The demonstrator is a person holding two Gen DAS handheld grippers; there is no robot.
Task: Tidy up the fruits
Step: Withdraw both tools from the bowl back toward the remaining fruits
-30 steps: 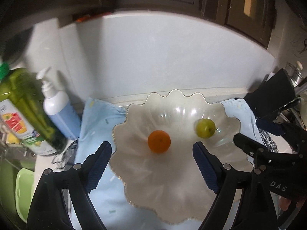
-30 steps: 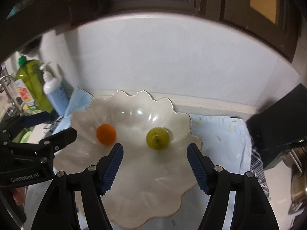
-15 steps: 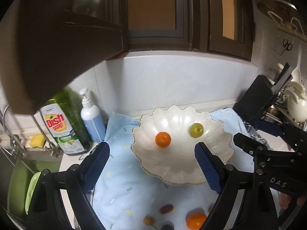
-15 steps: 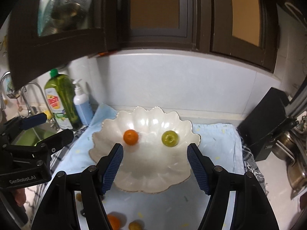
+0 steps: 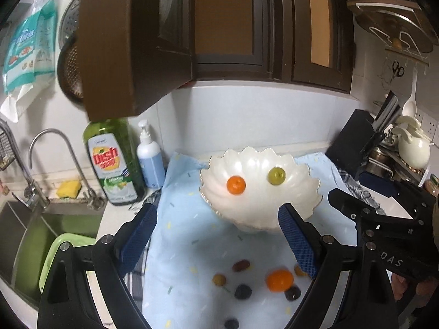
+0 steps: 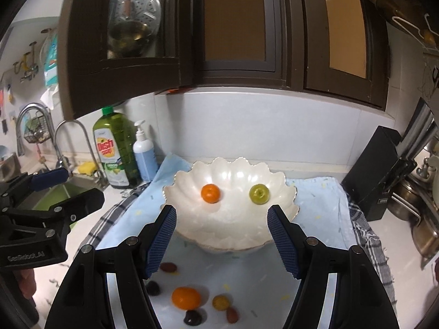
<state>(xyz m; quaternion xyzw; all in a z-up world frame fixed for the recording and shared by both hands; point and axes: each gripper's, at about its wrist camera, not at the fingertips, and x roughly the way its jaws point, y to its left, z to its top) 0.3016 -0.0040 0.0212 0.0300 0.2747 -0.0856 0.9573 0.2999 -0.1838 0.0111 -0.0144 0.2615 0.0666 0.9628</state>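
A white scalloped bowl (image 5: 304, 192) (image 6: 282, 205) stands on a light blue cloth (image 5: 181, 235) (image 6: 318, 213). It holds a small orange (image 5: 236, 185) (image 6: 210, 193) and a green fruit (image 5: 276, 176) (image 6: 258, 194). Loose on the cloth in front lie a larger orange (image 5: 279, 280) (image 6: 186, 298) and several small dark and yellowish fruits (image 5: 242, 292) (image 6: 221, 302). My left gripper (image 5: 216, 237) and my right gripper (image 6: 222, 238) are both open and empty, held above the loose fruits, short of the bowl.
A green dish soap bottle (image 5: 114, 161) and a blue pump bottle (image 5: 150, 159) stand left of the cloth, with the sink and tap (image 5: 55, 164) beyond. A black knife block (image 6: 384, 175) and pots stand on the right. Dark cabinets (image 5: 219, 27) hang overhead.
Both grippers have pulled back and up from the bowl, staying open. The bowl looks smaller and the loose fruits on the cloth have come into view.
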